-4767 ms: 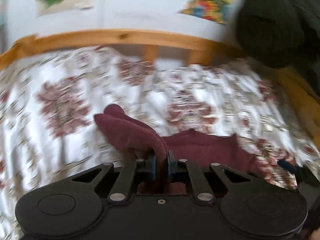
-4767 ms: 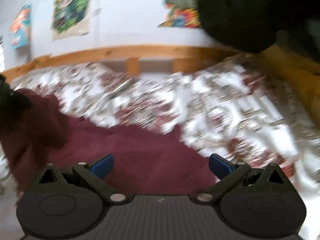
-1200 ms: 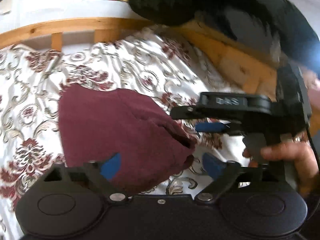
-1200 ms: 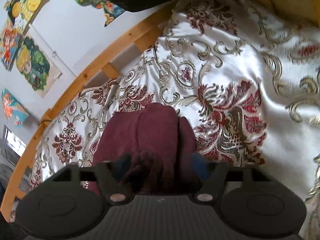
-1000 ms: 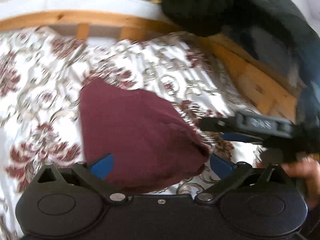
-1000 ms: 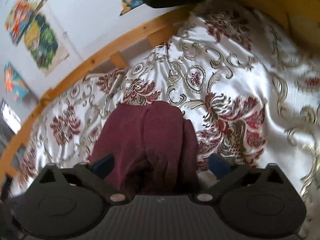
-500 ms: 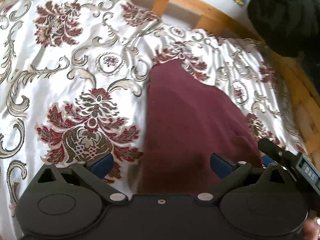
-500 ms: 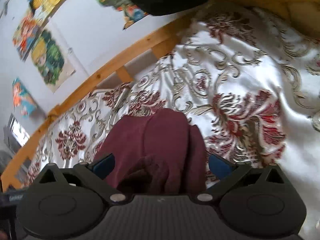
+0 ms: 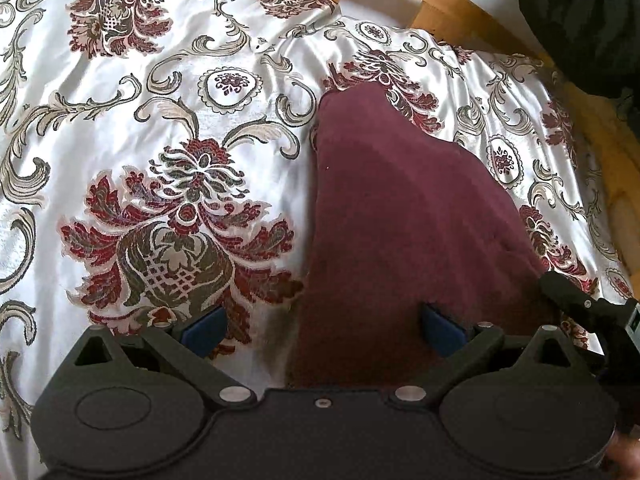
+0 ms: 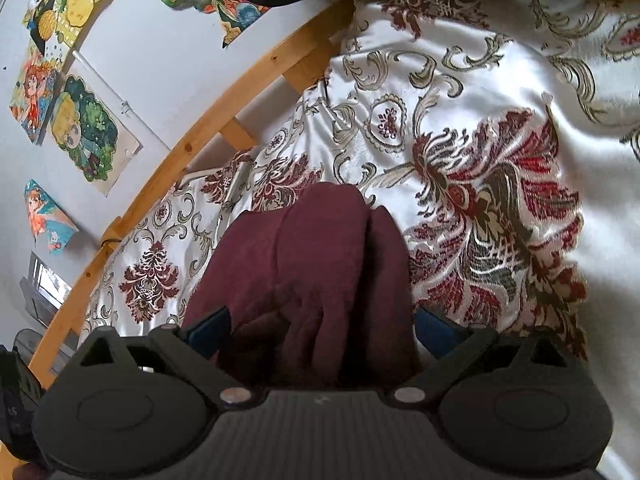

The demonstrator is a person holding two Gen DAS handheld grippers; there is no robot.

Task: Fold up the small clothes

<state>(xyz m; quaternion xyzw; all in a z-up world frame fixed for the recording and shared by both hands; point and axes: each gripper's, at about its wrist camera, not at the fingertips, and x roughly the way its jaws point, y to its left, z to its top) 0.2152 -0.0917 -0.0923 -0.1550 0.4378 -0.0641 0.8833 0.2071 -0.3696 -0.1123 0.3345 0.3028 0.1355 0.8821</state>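
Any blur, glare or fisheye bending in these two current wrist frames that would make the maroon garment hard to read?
Left wrist view: sharp, garment clearly edged; soft sheen on the satin bedspread, nothing blown out; the bed rail curves from the fisheye. Right wrist view: garment folds readable, bedspread slightly soft toward the right edge, rail strongly bowed.

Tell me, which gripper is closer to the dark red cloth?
Right, probably. The right gripper straddles the dark red cloth's bunched end; the left gripper straddles its near edge, partly over the bedspread.
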